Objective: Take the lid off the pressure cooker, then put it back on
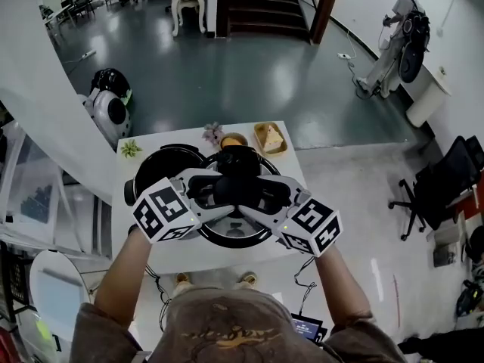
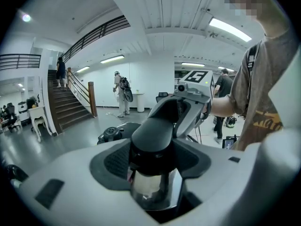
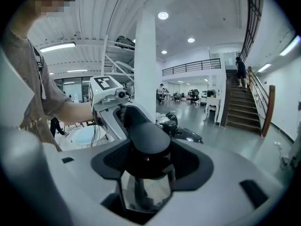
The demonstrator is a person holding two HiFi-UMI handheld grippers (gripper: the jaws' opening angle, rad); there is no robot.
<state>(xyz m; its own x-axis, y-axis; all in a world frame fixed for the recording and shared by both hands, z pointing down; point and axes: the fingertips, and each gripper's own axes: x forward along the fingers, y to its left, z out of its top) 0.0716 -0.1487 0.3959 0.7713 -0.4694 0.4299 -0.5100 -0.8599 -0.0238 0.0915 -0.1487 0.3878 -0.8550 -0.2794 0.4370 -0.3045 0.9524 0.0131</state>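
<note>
Lying crosswise, level: lid handle [image 1: 238, 190]

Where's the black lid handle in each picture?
Head view: the lid handle is in the middle.
Left gripper view: handle low in the middle, squeezed by the left claw.
Right gripper view: handle low in the middle, squeezed by the right claw.
Shared landmark: the stairs.

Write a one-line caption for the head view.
The left gripper and right gripper clamp the cooker lid by its black handle above a white table.
</note>
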